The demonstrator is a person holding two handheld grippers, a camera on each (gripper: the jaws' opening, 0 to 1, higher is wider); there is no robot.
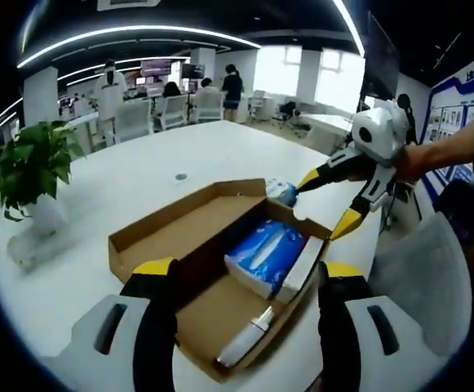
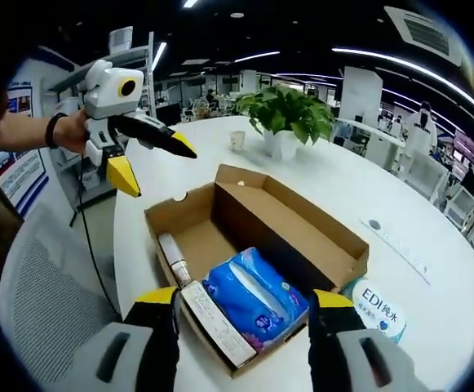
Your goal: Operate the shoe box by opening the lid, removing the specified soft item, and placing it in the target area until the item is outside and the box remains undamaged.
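We find both tongs spread apart and empty: the left tongs (image 1: 245,282) over the open shoe box (image 1: 212,214), the right tongs (image 2: 242,308) near its end. A blue soft pack (image 2: 257,298) lies inside. The box rests on the white desk (image 1: 139,175).

White table (image 2: 318,196) bears open shoe box (image 2: 302,237), potted plant (image 2: 285,114), small packet (image 2: 379,306)

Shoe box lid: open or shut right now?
Open. The shoe box has its lid folded back flat on the table, so the blue tissue pack and a white tube show inside.
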